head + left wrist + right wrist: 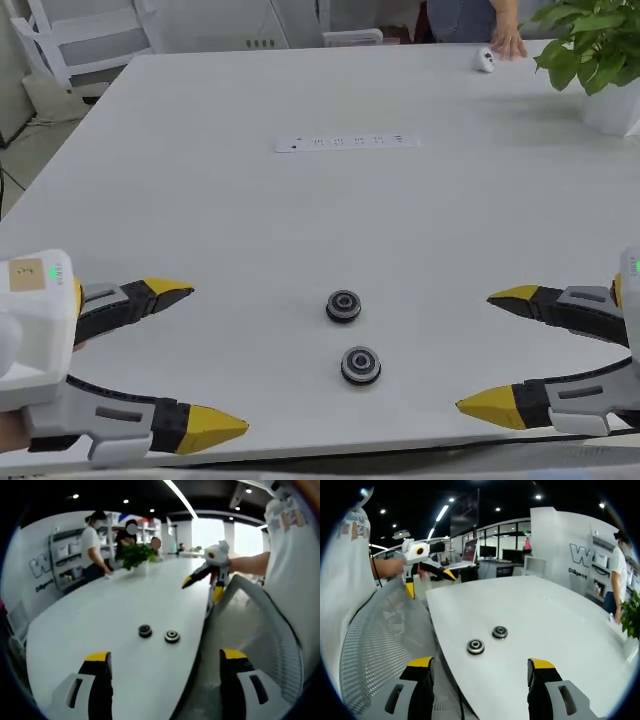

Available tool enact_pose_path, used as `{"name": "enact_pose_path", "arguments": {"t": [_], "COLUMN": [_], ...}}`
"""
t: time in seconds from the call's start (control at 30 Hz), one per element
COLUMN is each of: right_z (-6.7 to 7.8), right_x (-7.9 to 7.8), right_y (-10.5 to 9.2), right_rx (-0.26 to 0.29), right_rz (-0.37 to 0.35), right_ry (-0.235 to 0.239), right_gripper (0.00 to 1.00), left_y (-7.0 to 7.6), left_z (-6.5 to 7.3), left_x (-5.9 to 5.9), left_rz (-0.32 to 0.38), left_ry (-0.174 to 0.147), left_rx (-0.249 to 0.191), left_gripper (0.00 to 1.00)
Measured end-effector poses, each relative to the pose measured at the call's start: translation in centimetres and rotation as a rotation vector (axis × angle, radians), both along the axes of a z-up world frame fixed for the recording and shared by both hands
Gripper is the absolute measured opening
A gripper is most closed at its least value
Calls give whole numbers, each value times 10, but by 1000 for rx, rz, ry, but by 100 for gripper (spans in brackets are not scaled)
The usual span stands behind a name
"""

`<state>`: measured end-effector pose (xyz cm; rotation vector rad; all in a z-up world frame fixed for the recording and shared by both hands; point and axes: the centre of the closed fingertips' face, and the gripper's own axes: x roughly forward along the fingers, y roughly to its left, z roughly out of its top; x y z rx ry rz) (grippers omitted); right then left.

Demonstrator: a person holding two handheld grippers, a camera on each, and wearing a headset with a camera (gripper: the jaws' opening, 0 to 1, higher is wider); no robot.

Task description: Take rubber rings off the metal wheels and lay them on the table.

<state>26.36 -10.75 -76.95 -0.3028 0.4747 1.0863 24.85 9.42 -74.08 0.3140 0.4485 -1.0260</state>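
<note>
Head view looks down on a broad white table (200,200), with both tongs held low over its near edge. Left tongs (215,358), grey with black arms and yellow tips, stand wide open and have hold of nothing. Right tongs (475,352), of the same make, are spread about as far and are just as empty.

Between the two pairs lie two small round metal wheels, well apart from either set of tips. The nearer wheel (360,365) sits close to the table's near edge, roughly level with the lower tips of both tongs. The farther wheel (343,306) lies just beyond it, a shade toward the left tongs and about level with the upper tips. The two are near each other but not touching. Each lies flat, with a black rubber ring (343,319) seated around a silvery hub.

From the left gripper view the wheels sit ahead of and between the yellow tips, and the right tongs hang open in the air past them. The right gripper view shows the mirror of that.

Far ahead of the tongs, a white power strip (347,142) lies flat on the table. Beyond the right tongs, a green leafy plant (590,40) stands at the far corner, and a person's hand (508,40) rests by a small white object (485,60).
</note>
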Motion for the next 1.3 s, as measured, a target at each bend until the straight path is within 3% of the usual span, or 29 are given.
{"name": "enact_pose_path", "arguments": {"t": [0.73,1.3], "right_z": [0,3], "right_x": [3,10], "right_y": [-1,1], "right_rx": [5,22], "right_rz": [-1,6], "right_ry": [-3,-19], "right_gripper": [75,68], "left_y": [-1,-1], "left_z": [-4,-6], "left_x": [-2,3], "left_rz": [-21,-35], "left_ry": [6,9], "left_rx": [32,49], "left_gripper": [86,81]}}
